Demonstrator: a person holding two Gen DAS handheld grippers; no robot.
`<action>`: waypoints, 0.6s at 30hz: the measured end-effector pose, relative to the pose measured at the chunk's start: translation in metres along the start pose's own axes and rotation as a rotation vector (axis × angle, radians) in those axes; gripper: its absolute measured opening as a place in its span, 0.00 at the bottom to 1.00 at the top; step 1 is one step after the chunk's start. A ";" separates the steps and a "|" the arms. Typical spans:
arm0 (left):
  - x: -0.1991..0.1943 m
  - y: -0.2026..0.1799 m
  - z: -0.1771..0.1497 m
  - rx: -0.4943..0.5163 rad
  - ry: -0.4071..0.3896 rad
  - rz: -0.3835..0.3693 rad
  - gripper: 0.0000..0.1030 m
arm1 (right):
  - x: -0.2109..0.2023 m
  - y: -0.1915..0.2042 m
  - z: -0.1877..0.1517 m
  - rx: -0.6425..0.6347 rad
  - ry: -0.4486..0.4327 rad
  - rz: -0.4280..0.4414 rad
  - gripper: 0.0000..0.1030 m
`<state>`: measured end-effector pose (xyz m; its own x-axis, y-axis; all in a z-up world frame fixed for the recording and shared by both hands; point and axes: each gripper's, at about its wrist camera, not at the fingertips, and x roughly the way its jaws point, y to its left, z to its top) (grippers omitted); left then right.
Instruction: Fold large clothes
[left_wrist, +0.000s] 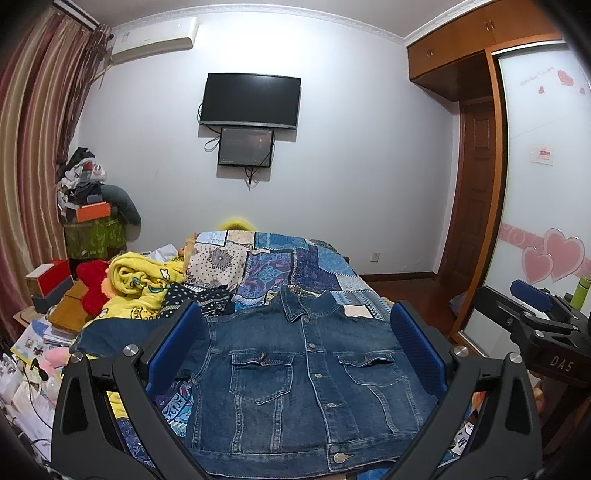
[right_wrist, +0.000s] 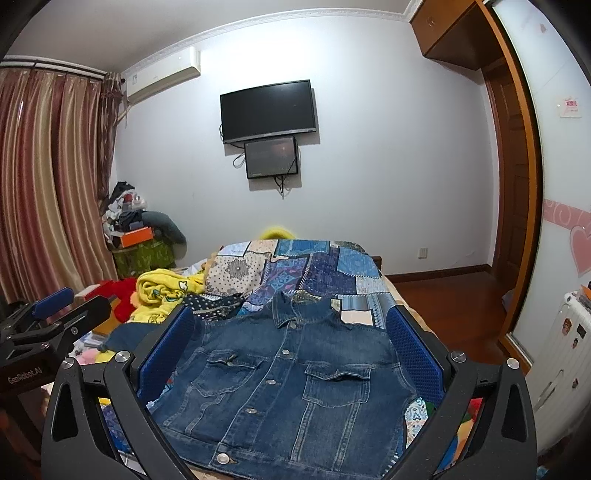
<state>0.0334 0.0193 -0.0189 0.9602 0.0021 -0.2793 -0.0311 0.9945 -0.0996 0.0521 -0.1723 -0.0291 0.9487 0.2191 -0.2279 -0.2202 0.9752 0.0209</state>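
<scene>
Left wrist view: left gripper (left_wrist: 295, 354) fingers spread wide, holding nothing, above the denim jacket (left_wrist: 303, 391), which lies flat, front up, buttoned, on the patchwork quilt (left_wrist: 295, 266). Right gripper (left_wrist: 532, 306) at right edge; finger state unclear.

Right wrist view: right gripper (right_wrist: 291, 354) wide apart, empty, over jacket; left gripper (right_wrist: 55, 314) at left edge.
</scene>
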 end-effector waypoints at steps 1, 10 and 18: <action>0.002 0.002 0.000 -0.004 0.006 0.001 1.00 | 0.002 0.001 0.000 -0.002 0.005 -0.002 1.00; 0.041 0.036 -0.003 -0.052 0.083 0.030 1.00 | 0.034 0.009 -0.004 -0.014 0.085 0.002 1.00; 0.102 0.089 -0.026 -0.108 0.203 0.176 1.00 | 0.082 0.015 -0.017 -0.023 0.212 0.019 1.00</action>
<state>0.1207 0.1054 -0.0814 0.8624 0.1422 -0.4858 -0.2326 0.9637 -0.1308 0.1226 -0.1400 -0.0642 0.8761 0.2238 -0.4270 -0.2448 0.9696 0.0059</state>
